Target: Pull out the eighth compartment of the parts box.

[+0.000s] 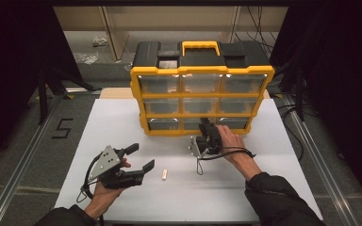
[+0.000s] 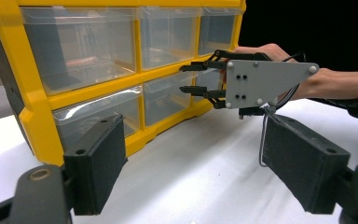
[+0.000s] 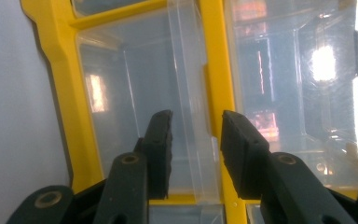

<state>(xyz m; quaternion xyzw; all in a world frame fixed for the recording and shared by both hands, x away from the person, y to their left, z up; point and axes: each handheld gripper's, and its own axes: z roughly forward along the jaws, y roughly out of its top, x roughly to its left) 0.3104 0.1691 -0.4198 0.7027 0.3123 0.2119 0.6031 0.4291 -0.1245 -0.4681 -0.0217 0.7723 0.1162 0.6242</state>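
Parts organizer (image 1: 201, 92): yellow frame, black top with yellow carry handle (image 1: 200, 47), 3x3 grid of clear plastic drawers, all look empty. Stands upright at the far middle of the white table (image 1: 122, 122).

Right gripper (image 1: 206, 126) is right at the bottom row, nose into the middle drawer (image 1: 194, 123). In the right gripper view its jaws sit apart, one either side of the clear pull tab (image 3: 193, 116) on the drawer front, not yet touching it; yellow frame upright just beyond the tab. Left gripper view shows the same gripper (image 2: 190, 78) side-on, jaws parted, tips at the lower rows, grey plate facing camera.

Left gripper (image 1: 140, 157) is well back from the organizer, low over the table on the person's side, jaws wide apart, nothing between them. Small pale block (image 1: 164, 174) lies on the table just to its right, apart from the jaws
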